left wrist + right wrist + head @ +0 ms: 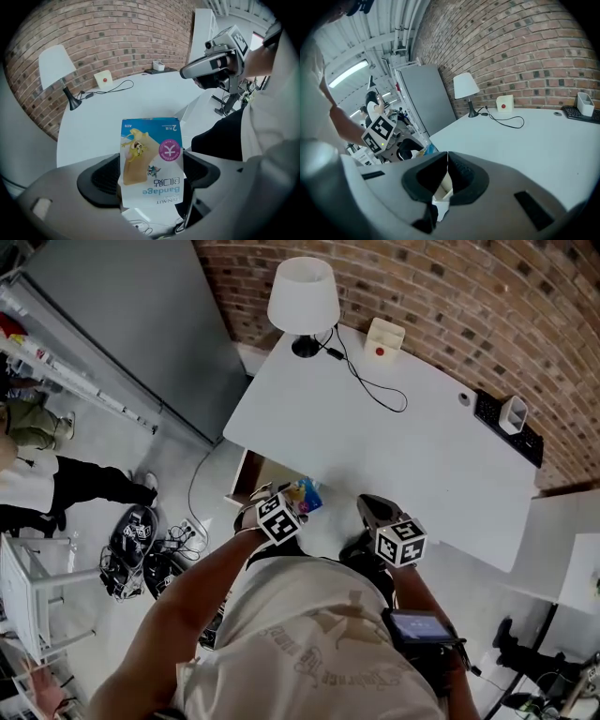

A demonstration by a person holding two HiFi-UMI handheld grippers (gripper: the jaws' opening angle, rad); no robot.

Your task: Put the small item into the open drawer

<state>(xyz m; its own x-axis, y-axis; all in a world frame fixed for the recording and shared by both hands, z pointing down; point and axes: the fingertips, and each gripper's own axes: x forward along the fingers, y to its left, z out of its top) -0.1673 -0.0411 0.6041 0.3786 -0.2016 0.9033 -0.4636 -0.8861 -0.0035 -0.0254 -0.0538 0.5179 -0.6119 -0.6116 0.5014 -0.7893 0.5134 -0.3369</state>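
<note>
Head view: the left tongs (296,504) carry the box (306,494) at the counter (403,437) edge, above the open drawer (249,480), likely poised to lower it in.

Left gripper view: the jaws pinch the box's two sides, so it stands steady.

Right gripper view: the right tongs (446,171) are closed tip to tip and empty, apparently parked aside.

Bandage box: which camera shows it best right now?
Left gripper view: the bandage box sits centre, clamped between the jaws, print legible. Head view shows only a small blue corner; right gripper view just a distant sliver.
</note>
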